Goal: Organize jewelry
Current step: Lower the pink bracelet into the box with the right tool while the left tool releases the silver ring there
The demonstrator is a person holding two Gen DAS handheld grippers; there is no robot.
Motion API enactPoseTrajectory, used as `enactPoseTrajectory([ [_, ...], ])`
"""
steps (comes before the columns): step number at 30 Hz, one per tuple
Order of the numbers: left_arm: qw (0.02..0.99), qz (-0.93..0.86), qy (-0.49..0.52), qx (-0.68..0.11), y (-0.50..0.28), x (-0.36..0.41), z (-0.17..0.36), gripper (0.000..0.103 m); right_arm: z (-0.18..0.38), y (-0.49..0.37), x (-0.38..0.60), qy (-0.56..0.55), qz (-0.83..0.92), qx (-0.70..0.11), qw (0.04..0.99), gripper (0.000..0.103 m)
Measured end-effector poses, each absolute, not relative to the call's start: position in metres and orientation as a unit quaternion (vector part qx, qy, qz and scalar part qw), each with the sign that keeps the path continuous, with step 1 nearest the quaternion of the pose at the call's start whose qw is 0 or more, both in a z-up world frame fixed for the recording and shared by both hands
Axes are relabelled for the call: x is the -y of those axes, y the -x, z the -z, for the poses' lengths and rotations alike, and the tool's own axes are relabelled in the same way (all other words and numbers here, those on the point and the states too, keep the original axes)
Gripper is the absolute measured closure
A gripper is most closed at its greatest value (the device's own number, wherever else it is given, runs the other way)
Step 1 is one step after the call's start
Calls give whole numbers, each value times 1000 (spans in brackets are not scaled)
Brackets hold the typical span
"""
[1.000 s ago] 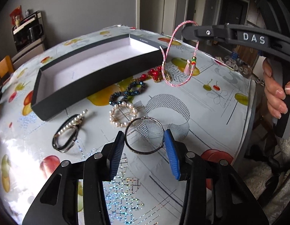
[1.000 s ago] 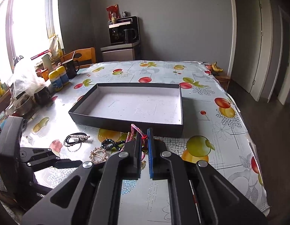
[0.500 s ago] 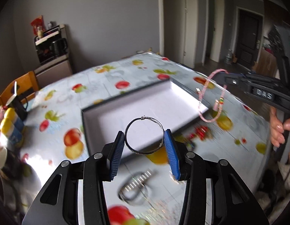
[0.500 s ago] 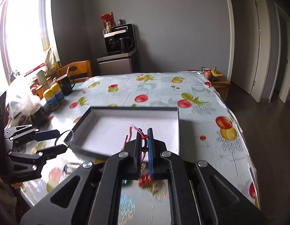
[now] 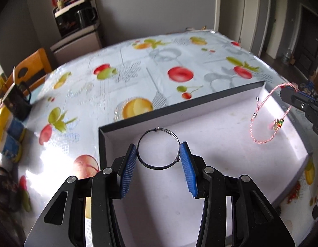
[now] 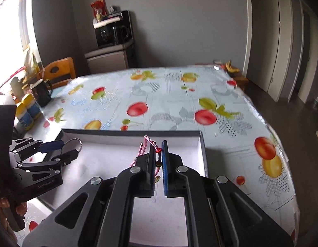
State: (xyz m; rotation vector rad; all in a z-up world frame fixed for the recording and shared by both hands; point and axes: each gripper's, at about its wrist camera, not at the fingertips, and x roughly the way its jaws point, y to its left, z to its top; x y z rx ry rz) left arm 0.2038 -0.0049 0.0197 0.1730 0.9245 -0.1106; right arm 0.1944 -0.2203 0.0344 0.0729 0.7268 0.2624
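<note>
Jewelry hangs from both grippers above a shallow black cardboard box with a white floor [image 5: 220,144], which fills the lower centre of both views. The left gripper [image 5: 159,158] clamps a thin dark wire bangle [image 5: 159,151] between its blue pads. The right gripper [image 6: 157,164], nearly closed, pinches a pink braided cord bracelet [image 5: 261,121], dangling at the right of the left view. A fruit-patterned tablecloth [image 5: 138,72] lies beneath.
</note>
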Motion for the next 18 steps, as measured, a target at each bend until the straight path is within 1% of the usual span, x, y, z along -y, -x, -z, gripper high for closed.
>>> enactPoseTrajectory([
  [4, 879, 46, -87, -466, -208, 6, -8, 57, -15, -205, 215, -31, -116, -398, 910, 97],
  [10, 874, 49, -94, -474, -207, 10, -2, 55, -4, -206, 215, -28, -115, -425, 898, 97],
  [13, 875, 50, -93, -473, -208, 11, -1, 45, -1, -205, 216, -30, -118, -431, 894, 95],
  [15, 876, 51, -91, -471, -206, 12, -2, 43, -2, -205, 218, -32, -118, -429, 895, 85],
  [16, 877, 52, -88, -470, -206, 12, -4, 42, -3, -204, 220, -34, -119, -427, 896, 75],
  [17, 877, 53, -85, -469, -205, 11, -5, 40, -5, -202, 221, -36, -120, -425, 897, 71],
  [18, 879, 55, -81, -467, -203, 10, -8, 39, -6, -201, 222, -37, -122, -423, 897, 71],
])
